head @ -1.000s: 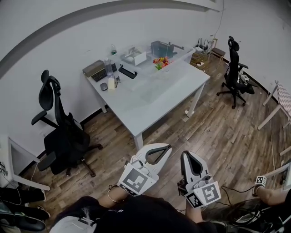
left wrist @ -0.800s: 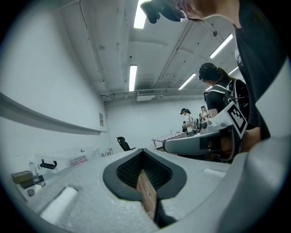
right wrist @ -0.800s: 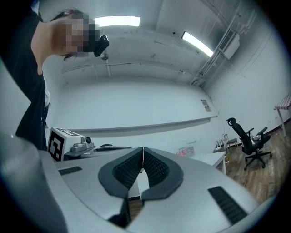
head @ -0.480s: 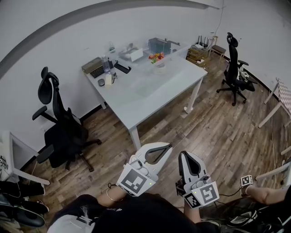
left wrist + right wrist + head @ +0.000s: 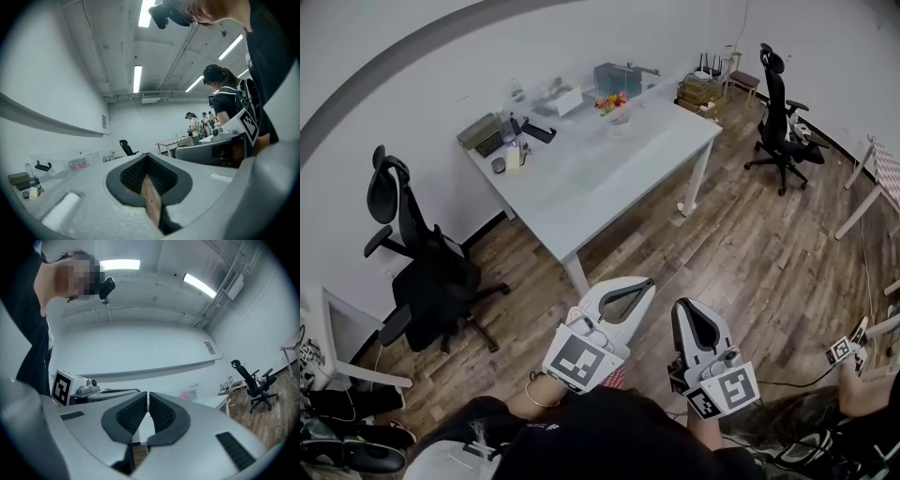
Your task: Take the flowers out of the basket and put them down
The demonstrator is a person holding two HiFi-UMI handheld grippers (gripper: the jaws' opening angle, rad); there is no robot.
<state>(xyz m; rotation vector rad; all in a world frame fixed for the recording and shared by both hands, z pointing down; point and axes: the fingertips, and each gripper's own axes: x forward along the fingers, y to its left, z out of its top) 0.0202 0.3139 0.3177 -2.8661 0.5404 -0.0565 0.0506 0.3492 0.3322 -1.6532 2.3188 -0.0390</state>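
White table (image 5: 619,169) further left (flowers (image 5: 608,99) too)

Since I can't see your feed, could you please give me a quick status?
Left gripper, right gripper shut, empty. Flowers in basket on table, untouched. Only wood floor between.

The flowers (image 5: 609,99), red, orange and yellow, stand bunched in a pale basket (image 5: 620,115) at the far end of the white surface (image 5: 609,178).
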